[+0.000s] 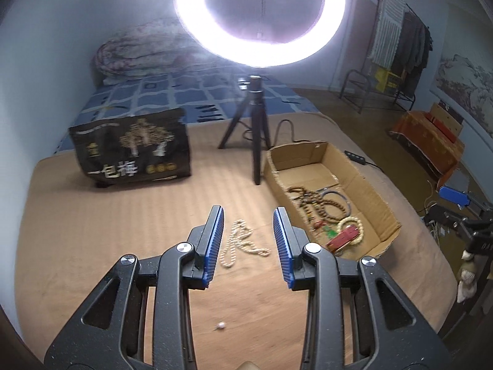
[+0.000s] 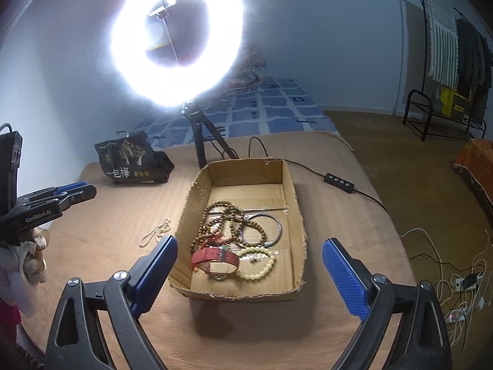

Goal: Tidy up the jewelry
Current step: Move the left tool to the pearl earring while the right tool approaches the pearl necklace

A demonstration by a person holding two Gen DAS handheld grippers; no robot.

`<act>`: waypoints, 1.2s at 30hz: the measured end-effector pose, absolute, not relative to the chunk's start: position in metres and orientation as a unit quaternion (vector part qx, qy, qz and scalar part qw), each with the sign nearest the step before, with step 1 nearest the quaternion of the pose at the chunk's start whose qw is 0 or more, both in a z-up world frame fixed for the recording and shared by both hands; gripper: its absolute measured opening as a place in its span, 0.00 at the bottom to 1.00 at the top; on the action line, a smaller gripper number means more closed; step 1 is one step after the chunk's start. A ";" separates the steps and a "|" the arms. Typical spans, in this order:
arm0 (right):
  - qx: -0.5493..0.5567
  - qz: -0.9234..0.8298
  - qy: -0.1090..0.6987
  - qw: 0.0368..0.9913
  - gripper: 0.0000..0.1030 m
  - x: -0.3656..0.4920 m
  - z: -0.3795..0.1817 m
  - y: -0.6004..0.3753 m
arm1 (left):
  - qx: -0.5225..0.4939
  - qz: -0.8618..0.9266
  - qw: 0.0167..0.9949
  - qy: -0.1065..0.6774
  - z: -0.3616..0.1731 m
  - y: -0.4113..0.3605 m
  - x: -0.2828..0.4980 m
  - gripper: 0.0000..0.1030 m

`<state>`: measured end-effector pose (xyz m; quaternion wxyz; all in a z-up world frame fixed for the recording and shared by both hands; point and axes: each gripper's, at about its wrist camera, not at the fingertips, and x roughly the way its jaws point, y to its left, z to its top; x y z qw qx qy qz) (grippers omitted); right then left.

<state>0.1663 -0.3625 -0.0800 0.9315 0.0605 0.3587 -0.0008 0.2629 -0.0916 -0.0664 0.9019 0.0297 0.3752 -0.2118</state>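
A cream pearl necklace [image 1: 242, 243] lies loose on the tan table, just ahead of and between the fingers of my open, empty left gripper [image 1: 249, 212]. It also shows in the right wrist view [image 2: 155, 231], left of the cardboard box [image 2: 295, 215]. The box holds brown bead strands [image 2: 228, 222], a metal bangle [image 2: 271, 225], a red-strap watch [image 2: 215, 259] and a pale bead bracelet [image 2: 262, 265]. My right gripper [image 2: 251, 246] is open and empty, held in front of the box. The left gripper [image 2: 61, 195] shows at the left edge of that view.
A ring light on a black tripod [image 1: 255, 123] stands behind the box [image 1: 369, 191], its cable and switch [image 2: 339, 182] trailing right. A dark printed bag [image 1: 132, 148] sits at the back left. A tiny pale object [image 1: 221, 326] lies near the table's front edge.
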 end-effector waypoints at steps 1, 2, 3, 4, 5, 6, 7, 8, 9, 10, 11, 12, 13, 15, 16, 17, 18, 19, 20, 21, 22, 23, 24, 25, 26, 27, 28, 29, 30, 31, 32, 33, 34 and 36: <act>0.060 0.002 0.357 0.932 0.93 0.167 -0.079 -0.360 | 0.029 -0.208 0.903 0.376 -0.067 -0.086 0.263 0.32; 0.060 0.005 0.356 0.932 0.93 0.167 -0.077 -0.357 | 0.027 -0.205 0.903 0.377 -0.068 -0.081 0.262 0.32; 0.060 0.008 0.355 0.933 0.93 0.168 -0.077 -0.355 | 0.025 -0.202 0.902 0.380 -0.070 -0.074 0.261 0.32; 0.059 0.013 0.354 0.933 0.93 0.169 -0.075 -0.351 | 0.025 -0.201 0.902 0.382 -0.071 -0.070 0.260 0.32; 0.059 0.016 0.354 0.933 0.93 0.171 -0.075 -0.347 | 0.025 -0.199 0.902 0.383 -0.073 -0.066 0.259 0.32; 0.059 0.020 0.353 0.934 0.93 0.172 -0.074 -0.344 | 0.026 -0.197 0.901 0.385 -0.075 -0.061 0.258 0.32; 0.059 0.024 0.352 0.934 0.93 0.174 -0.073 -0.340 | 0.026 -0.196 0.900 0.387 -0.077 -0.058 0.257 0.32; 0.059 0.029 0.352 0.934 0.93 0.176 -0.073 -0.336 | 0.026 -0.196 0.899 0.390 -0.079 -0.053 0.256 0.32; 0.058 0.033 0.352 0.933 0.93 0.177 -0.072 -0.331 | 0.026 -0.196 0.899 0.392 -0.081 -0.049 0.254 0.32; 0.056 0.040 0.353 0.933 0.93 0.180 -0.072 -0.325 | 0.025 -0.197 0.898 0.394 -0.082 -0.045 0.253 0.32; 0.055 0.044 0.353 0.933 0.93 0.182 -0.072 -0.321 | 0.022 -0.198 0.896 0.397 -0.085 -0.040 0.252 0.32; 0.054 0.049 0.354 0.933 0.93 0.185 -0.072 -0.316 | 0.019 -0.199 0.895 0.400 -0.087 -0.036 0.250 0.32; 0.052 0.055 0.355 0.932 0.93 0.188 -0.072 -0.310 | 0.017 -0.200 0.893 0.403 -0.089 -0.034 0.249 0.32; 0.052 0.064 0.358 0.930 0.93 0.195 -0.074 -0.300 | 0.016 -0.204 0.889 0.410 -0.095 -0.029 0.247 0.32; 0.051 0.069 0.360 0.929 0.93 0.198 -0.075 -0.294 | 0.017 -0.206 0.887 0.413 -0.099 -0.027 0.245 0.32; 0.051 0.075 0.362 0.928 0.93 0.202 -0.076 -0.289 | 0.018 -0.209 0.885 0.417 -0.104 -0.026 0.243 0.32; 0.050 0.081 0.365 0.926 0.93 0.207 -0.077 -0.282 | 0.018 -0.212 0.882 0.421 -0.108 -0.026 0.241 0.32; 0.050 0.085 0.367 0.925 0.93 0.210 -0.079 -0.278 | 0.017 -0.215 0.879 0.425 -0.111 -0.026 0.240 0.32; 0.050 0.091 0.371 0.923 0.91 0.214 -0.081 -0.272 | 0.016 -0.221 0.875 0.430 -0.116 -0.026 0.238 0.32; 0.050 0.097 0.375 0.920 0.90 0.219 -0.083 -0.266 | 0.015 -0.228 0.870 0.437 -0.122 -0.026 0.236 0.32; 0.053 0.105 0.380 0.917 0.88 0.224 -0.085 -0.261 | 0.015 -0.231 0.867 0.441 -0.126 -0.027 0.236 0.32; 0.056 0.111 0.385 0.915 0.87 0.228 -0.088 -0.257 | 0.016 -0.235 0.862 0.448 -0.132 -0.028 0.234 0.32; 0.060 0.116 0.392 0.911 0.86 0.233 -0.091 -0.252 | 0.016 -0.239 0.859 0.453 -0.137 -0.030 0.233 0.32; 0.064 0.121 0.399 0.907 0.84 0.238 -0.095 -0.247 | 0.018 -0.242 0.855 0.458 -0.141 -0.031 0.232 0.32; 0.067 0.123 0.405 0.904 0.83 0.242 -0.098 -0.243 | 0.021 -0.245 0.853 0.461 -0.144 -0.033 0.231 0.32; 0.069 0.126 0.411 0.900 0.82 0.245 -0.102 -0.239 | 0.025 -0.247 0.851 0.462 -0.147 -0.034 0.229 0.32; 0.071 0.128 0.418 0.897 0.80 0.250 -0.106 -0.234 | 0.029 -0.251 0.850 0.463 -0.149 -0.036 0.228 0.32; 0.072 0.130 0.425 0.893 0.79 0.255 -0.110 -0.230 | 0.032 -0.254 0.848 0.464 -0.152 -0.038 0.227 0.32; 0.073 0.131 0.430 0.890 0.78 0.259 -0.114 -0.225 | 0.033 -0.257 0.846 0.465 -0.154 -0.038 0.226 0.32; 0.072 0.133 0.435 0.888 0.76 0.263 -0.117 -0.222 | 0.034 -0.260 0.845 0.467 -0.156 -0.039 0.225 0.32; 0.071 0.134 0.440 0.885 0.76 0.266 -0.120 -0.219 | 0.035 -0.262 0.843 0.468 -0.159 -0.040 0.224 0.32; 0.071 0.135 0.443 0.883 0.75 0.268 -0.124 -0.217 | 0.035 -0.264 0.842 0.469 -0.161 -0.039 0.223 0.32; 0.071 0.136 0.448 0.881 0.74 0.273 -0.128 -0.213 | 0.036 -0.267 0.841 0.470 -0.163 -0.040 0.222 0.30; 0.075 0.139 0.457 0.875 0.71 0.279 -0.135 -0.209 | 0.035 -0.269 0.838 0.474 -0.167 -0.040 0.221 0.24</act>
